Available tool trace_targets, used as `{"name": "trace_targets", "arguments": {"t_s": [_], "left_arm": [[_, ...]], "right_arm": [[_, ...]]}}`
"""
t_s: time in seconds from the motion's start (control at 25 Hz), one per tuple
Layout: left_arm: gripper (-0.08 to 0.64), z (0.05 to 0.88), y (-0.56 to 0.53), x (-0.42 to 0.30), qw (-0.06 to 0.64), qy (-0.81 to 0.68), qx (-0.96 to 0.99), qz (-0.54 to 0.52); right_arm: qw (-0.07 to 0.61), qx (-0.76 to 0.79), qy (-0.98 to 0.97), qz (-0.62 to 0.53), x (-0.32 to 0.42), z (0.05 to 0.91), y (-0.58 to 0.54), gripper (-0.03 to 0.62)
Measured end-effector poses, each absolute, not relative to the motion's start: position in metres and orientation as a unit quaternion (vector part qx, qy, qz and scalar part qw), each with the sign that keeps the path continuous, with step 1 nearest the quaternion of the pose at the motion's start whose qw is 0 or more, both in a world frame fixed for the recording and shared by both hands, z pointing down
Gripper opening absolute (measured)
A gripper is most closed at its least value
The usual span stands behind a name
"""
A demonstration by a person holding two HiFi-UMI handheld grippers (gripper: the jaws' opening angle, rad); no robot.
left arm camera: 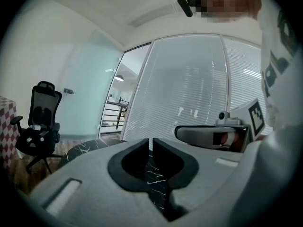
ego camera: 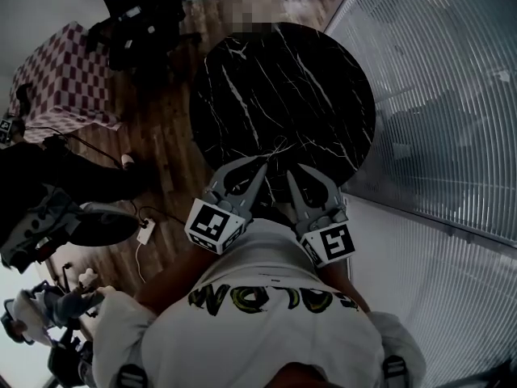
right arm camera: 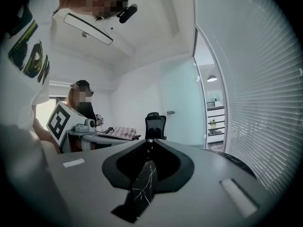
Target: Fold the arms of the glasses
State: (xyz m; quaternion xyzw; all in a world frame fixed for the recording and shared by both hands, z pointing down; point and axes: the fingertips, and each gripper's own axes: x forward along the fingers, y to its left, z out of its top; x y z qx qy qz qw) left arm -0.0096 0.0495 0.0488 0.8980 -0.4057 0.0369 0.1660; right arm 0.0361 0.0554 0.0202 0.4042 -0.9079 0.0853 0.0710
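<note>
A round black marble table (ego camera: 283, 79) lies in front of me. Thin pale lines near its front edge (ego camera: 279, 145) may be the glasses or marble veins; I cannot tell which. Both grippers hang close to my body, over the table's near rim. In the head view my left gripper (ego camera: 260, 166) points at that edge, and in its own view (left arm camera: 151, 141) the jaws stand nearly together with only a hairline slit and nothing between them. My right gripper (ego camera: 295, 172) sits beside it, and in its own view (right arm camera: 150, 142) the tips meet, holding nothing.
A glass wall with blinds (ego camera: 436, 95) runs along the right. A black office chair (ego camera: 137, 23) and a checkered block (ego camera: 69, 75) stand at the far left. Cables and a power strip (ego camera: 145, 233) lie on the wood floor. Another person (right arm camera: 83, 103) sits at a desk.
</note>
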Motion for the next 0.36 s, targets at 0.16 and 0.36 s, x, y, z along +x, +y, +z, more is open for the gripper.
{"name": "trace_targets", "arguments": {"t_s": [0.16,0.36], "left_arm": [[0.026,0.05,0.045,-0.009,0.169,-0.404,0.898,0.037],[0.027,0.051,0.039,-0.005,0.164,-0.402,0.9,0.034]], "right_arm": [[0.072,0.404,-0.908,0.086,0.036,0.023,0.05,0.037],[0.06,0.412,-0.904,0.101,0.04,0.025,0.043,0.035]]}}
